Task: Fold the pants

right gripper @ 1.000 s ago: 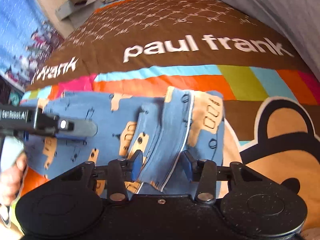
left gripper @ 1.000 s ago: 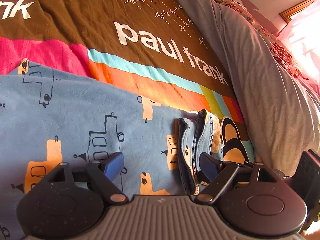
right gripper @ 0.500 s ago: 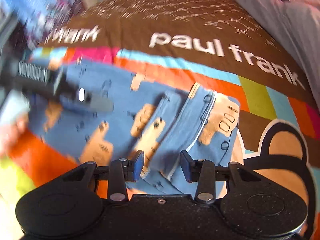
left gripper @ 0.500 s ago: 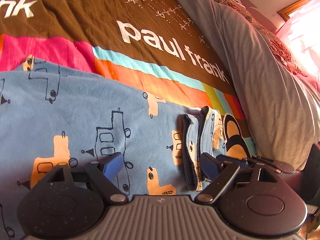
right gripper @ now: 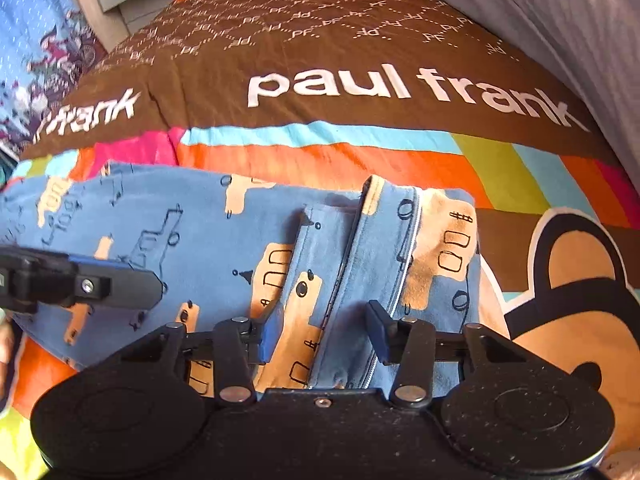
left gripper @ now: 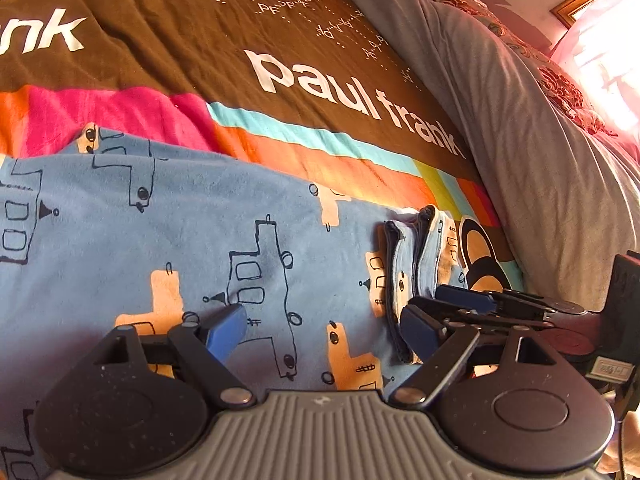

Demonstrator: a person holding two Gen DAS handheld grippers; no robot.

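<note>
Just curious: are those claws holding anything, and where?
Seemingly nothing: the left gripper stands open over the pants; the right gripper straddles their folded end, unclamped.

— What words can be read?
— "paul frank" is printed in big white letters on the brown bedspread (right gripper: 320, 12). Small dotted "PF" letters are sewn all over it.
— Anything more?
— Nothing else can be read.
</note>
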